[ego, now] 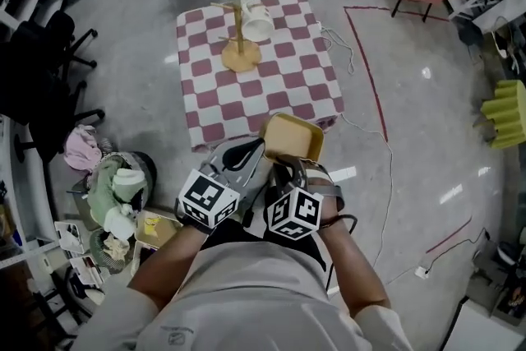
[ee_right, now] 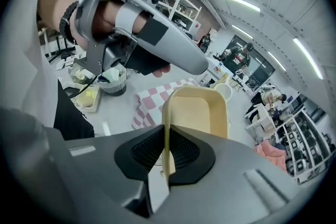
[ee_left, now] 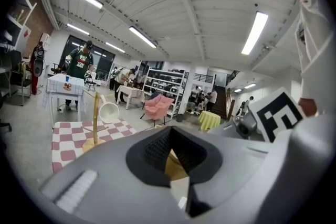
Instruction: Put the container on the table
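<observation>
The right hand-held gripper clamps 1 wall of the yellow container, held above the checkered counter's near edge. The left hand-held gripper's jaws stand apart beside it.

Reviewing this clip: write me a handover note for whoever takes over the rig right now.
right tool: shut on the near wall of the yellow container, which it holds in the air.
left tool: beside the container. Yellow shows between its jaws, but a grip is unclear.
checkered table: just ahead, carrying a wooden mug stand with a white mug.
Done: container lifted.
Left: carry it over the table, set it on free cloth, release.
</observation>
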The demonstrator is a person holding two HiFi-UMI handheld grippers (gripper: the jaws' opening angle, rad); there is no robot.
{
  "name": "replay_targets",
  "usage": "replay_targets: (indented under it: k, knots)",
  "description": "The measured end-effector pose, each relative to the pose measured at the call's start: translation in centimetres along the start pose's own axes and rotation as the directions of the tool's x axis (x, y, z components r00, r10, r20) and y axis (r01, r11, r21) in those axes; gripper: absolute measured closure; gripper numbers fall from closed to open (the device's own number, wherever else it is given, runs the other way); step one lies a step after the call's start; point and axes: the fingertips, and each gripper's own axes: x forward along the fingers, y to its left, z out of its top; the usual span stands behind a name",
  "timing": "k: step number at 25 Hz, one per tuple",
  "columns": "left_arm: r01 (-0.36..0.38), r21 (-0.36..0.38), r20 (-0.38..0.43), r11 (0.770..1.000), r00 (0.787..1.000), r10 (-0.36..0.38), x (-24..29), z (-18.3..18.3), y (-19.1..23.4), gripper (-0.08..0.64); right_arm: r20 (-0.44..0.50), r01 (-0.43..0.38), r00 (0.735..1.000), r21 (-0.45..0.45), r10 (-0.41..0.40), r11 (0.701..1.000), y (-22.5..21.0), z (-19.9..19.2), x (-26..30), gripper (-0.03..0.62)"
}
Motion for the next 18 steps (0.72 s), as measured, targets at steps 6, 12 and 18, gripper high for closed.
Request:
replay_targets:
  k: [6, 12, 18]
  knots:
    - [-0.070, -0.030, -0.016, 0.997, 0.997, 0.070, 4.8, -0.7, 3.0, 0.555, 0.003, -0.054, 0.999, -0.068, 0.054, 0.996, -3.7, -2.3, 3.8, 0.557]
    - [-0.110, -0.047, -0.044, 0.993, 0.993, 0.108, 9.6, -2.6, 5.4, 0.555, -0.001, -0.099, 0.995, -0.126, 0.099, 0.987, -6.2, -4.9, 8.5, 0.557]
    - [-0.137, -0.060, -0.076, 0.989, 0.988, 0.132, 13.3, -5.1, 7.9, 0.555, -0.022, -0.137, 0.991, -0.179, 0.136, 0.974, -7.4, -7.2, 13.9, 0.557]
